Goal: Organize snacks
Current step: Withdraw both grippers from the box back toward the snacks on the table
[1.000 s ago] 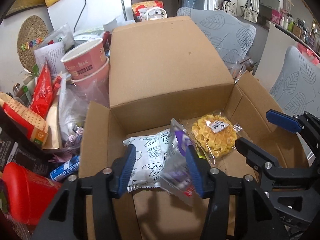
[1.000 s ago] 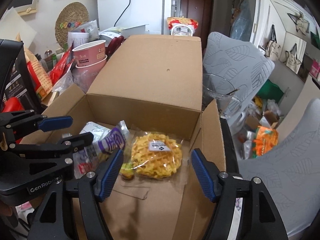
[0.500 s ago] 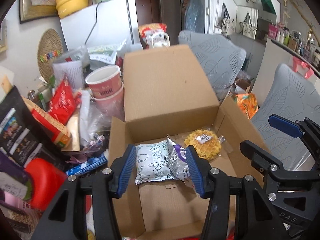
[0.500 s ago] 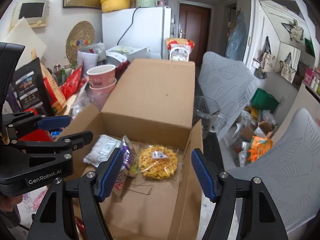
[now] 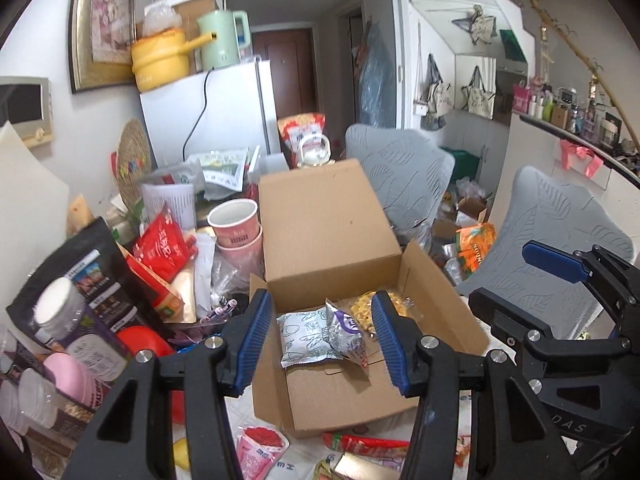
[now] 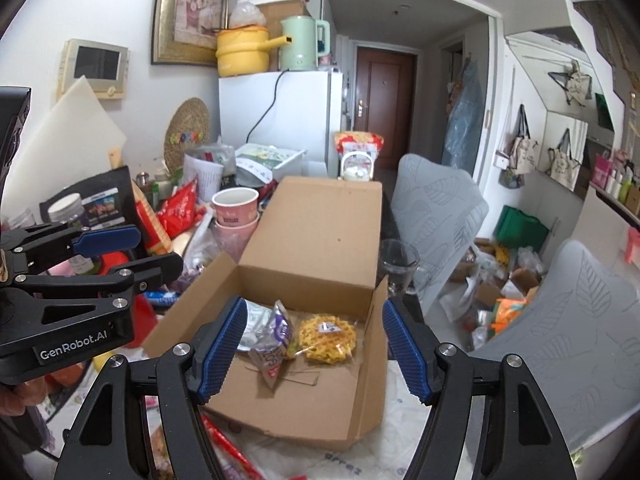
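An open cardboard box [image 5: 332,404] [image 6: 296,412] holds three snacks: a white packet [image 5: 304,332] [image 6: 256,316], a silver and purple packet [image 5: 346,332] [image 6: 272,340] leaning on it, and a yellow waffle snack [image 5: 360,310] [image 6: 326,338] in clear wrap. My left gripper [image 5: 320,298] [image 6: 156,248] hovers above the box's near left side, open, with nothing between its fingers. To its right, my right gripper [image 6: 315,305] [image 5: 502,272] is also open and empty above the near right side.
Left of the box are stacked pink cups [image 5: 236,224], a red bag [image 5: 164,240], a black bag [image 5: 80,280] and jars. Loose packets [image 5: 260,448] lie in front of it. A glass [image 6: 396,264] and grey chairs [image 5: 400,176] stand to the right.
Both grippers have risen and drawn back from the box, which now looks smaller and lower. The silver and purple packet, earlier close between the left fingers, lies in the box.
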